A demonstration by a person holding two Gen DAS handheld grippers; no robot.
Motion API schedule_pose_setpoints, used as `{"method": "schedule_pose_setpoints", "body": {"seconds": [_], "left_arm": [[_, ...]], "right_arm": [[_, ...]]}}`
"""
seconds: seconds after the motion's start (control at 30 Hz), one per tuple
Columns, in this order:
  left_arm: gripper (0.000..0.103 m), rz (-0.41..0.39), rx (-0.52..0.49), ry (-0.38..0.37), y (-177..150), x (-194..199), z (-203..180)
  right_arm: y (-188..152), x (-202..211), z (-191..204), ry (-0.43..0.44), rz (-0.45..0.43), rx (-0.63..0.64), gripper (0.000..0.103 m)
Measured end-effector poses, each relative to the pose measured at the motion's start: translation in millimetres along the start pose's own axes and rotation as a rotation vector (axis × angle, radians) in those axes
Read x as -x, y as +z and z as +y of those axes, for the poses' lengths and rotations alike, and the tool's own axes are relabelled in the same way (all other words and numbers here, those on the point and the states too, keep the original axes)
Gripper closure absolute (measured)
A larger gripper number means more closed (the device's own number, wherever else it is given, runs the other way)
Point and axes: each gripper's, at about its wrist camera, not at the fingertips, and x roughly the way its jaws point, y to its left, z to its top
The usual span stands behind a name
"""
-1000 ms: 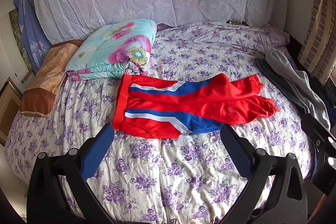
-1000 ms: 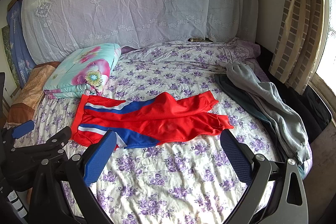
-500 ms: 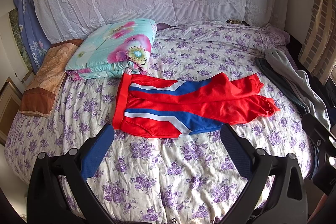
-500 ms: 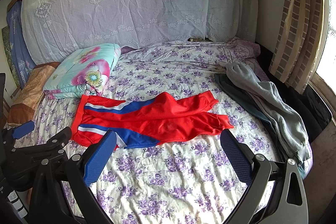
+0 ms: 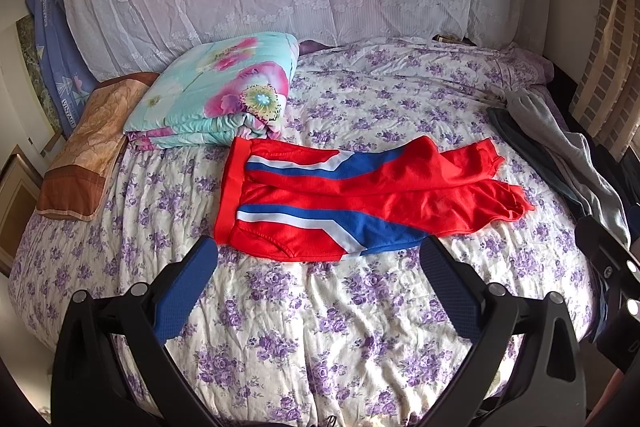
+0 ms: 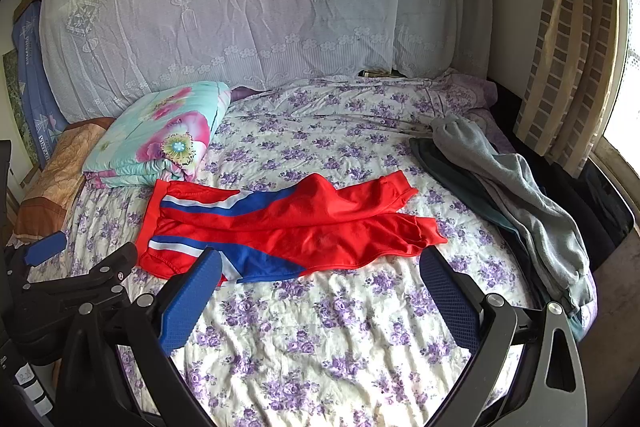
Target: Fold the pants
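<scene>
Red pants [image 5: 360, 199] with blue and white side stripes lie flat on the floral bed sheet [image 5: 320, 327], waistband to the left, legs to the right. They also show in the right wrist view [image 6: 288, 227]. My left gripper [image 5: 318, 259] is open and empty, held above the sheet just in front of the pants. My right gripper [image 6: 320, 267] is open and empty, in front of the pants' near edge. The left gripper's body shows at the lower left of the right wrist view [image 6: 76, 279].
A folded floral quilt [image 5: 220, 95] lies behind the waistband, with an orange-brown pillow [image 5: 88, 143] to its left. Grey and dark garments [image 6: 520, 195] lie along the bed's right side. A lace-covered headboard [image 6: 256, 7] stands at the back, curtains [image 6: 568, 47] at right.
</scene>
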Motion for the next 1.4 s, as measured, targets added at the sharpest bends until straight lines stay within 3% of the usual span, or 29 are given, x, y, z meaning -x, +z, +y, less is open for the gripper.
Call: {"method": "schedule_pose_setpoints", "body": {"seconds": [0.23, 0.3, 0.43, 0.5, 0.63, 0.7, 0.97, 1.03, 1.1, 1.13, 1.17, 1.3, 1.4], "left_arm": [[0.004, 0.024, 0.002, -0.001, -14.3, 3.5, 8.5], [0.004, 0.032, 0.003, -0.004, -13.9, -13.1, 3.4], [0.004, 0.245, 0.063, -0.016, -37.7, -81.6, 10.9], [0.004, 0.346, 0.128, 0.009, -52.8, -126.5, 31.9], [0.004, 0.376, 0.259, 0.055, -64.5, -188.7, 76.5], [0.004, 0.434, 0.339, 0.033, -66.0, -220.8, 95.0], [0.005, 0.51, 0.623, -0.033, -71.4, -293.9, 132.3], [0.016, 0.47, 0.677, -0.013, -66.1, -301.8, 145.6], [0.072, 0.427, 0.717, 0.002, -57.2, -295.0, 161.0], [0.079, 0.404, 0.759, -0.059, -57.4, -290.0, 166.5], [0.08, 0.392, 0.777, -0.09, -58.5, -282.9, 169.3], [0.081, 0.357, 0.69, -0.117, -68.0, -254.7, 164.6], [0.081, 0.383, 0.677, -0.092, -81.8, -245.1, 165.9]], "right_arm": [[-1.8, -3.0, 3.3, 0.005, 0.013, 0.002, 0.003], [-3.3, -20.1, -0.7, 0.02, 0.029, 0.003, 0.003], [-15.1, -62.5, -18.2, 0.007, 0.067, 0.007, 0.003], [-28.5, -93.7, -23.1, -0.026, 0.109, 0.033, 0.003], [-56.3, -157.1, -32.9, -0.066, 0.23, 0.078, 0.003], [-62.7, -178.2, -39.0, -0.079, 0.272, 0.071, 0.003], [-61.8, -214.8, -64.1, -0.062, 0.331, 0.023, 0.003], [-58.4, -217.5, -70.0, -0.066, 0.338, 0.032, 0.003], [-52.2, -219.0, -78.3, -0.072, 0.336, 0.042, 0.003], [-48.9, -219.2, -83.1, -0.072, 0.333, 0.041, 0.003], [-44.8, -219.4, -89.5, -0.073, 0.326, 0.037, 0.003], [-33.9, -229.2, -118.5, -0.094, 0.309, -0.003, 0.003], [-34.9, -256.2, -147.1, -0.021, 0.319, -0.09, 0.003]]}}
